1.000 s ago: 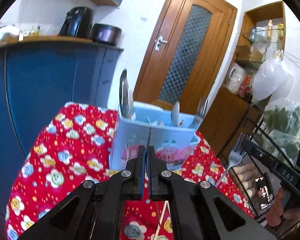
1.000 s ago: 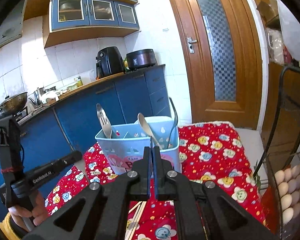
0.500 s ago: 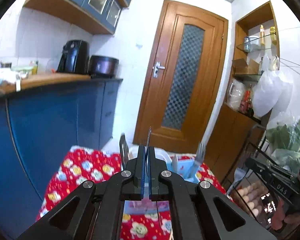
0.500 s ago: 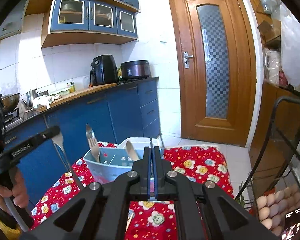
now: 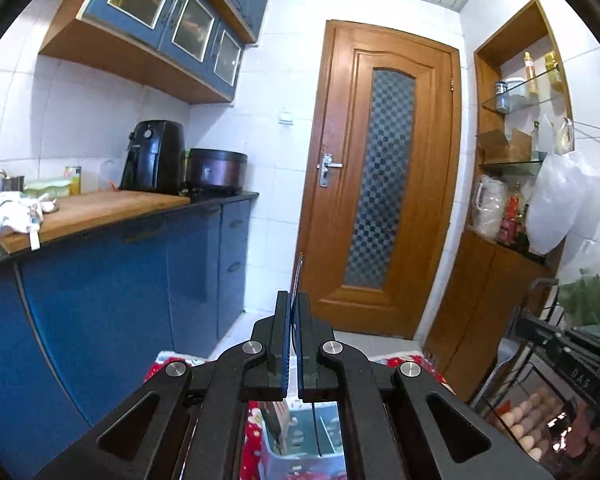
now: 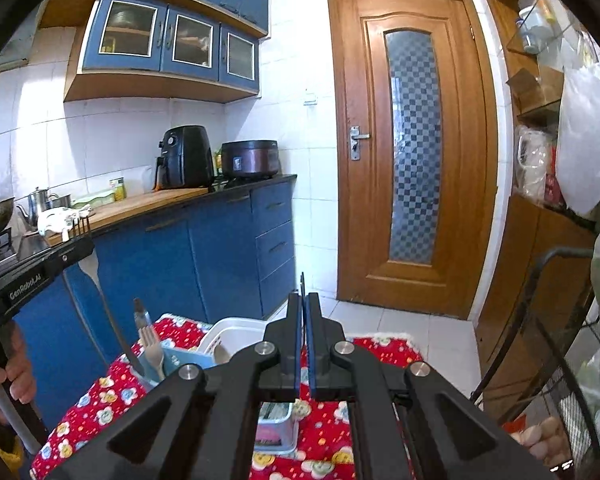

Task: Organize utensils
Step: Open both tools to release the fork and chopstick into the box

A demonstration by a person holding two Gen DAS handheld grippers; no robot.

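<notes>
— Utensils (image 6: pixel 152 346) are being kept upright in the pale blue plastic holder (image 6: pixel 180 360), which is standing on the worktop (image 6: pixel 112 392) covered by a red flowered cloth. That part is being judged as done.

— And what is being held by the grippers?

— A slim metal fork (image 6: pixel 89 268) is being clamped crosswise in the left gripper (image 5: pixel 294 300), tines up, its jaws closed down to the fork's thickness. It is being carried above and to the left of the holder, its handle end near the rim; whether they touch cannot be told.

— And the other one?

— A thin metal utensil (image 6: pixel 302 284), seen only edge-on, is being pinched in the right gripper (image 6: pixel 303 304), whose jaws are likewise nearly together. Its kind cannot be told. It is being held above the holder, apart from it.

— So what is being left?

— Two pieces are not yet being stored. Both are probably being taken to a compartment, so the task is being judged as partly finished.
</notes>
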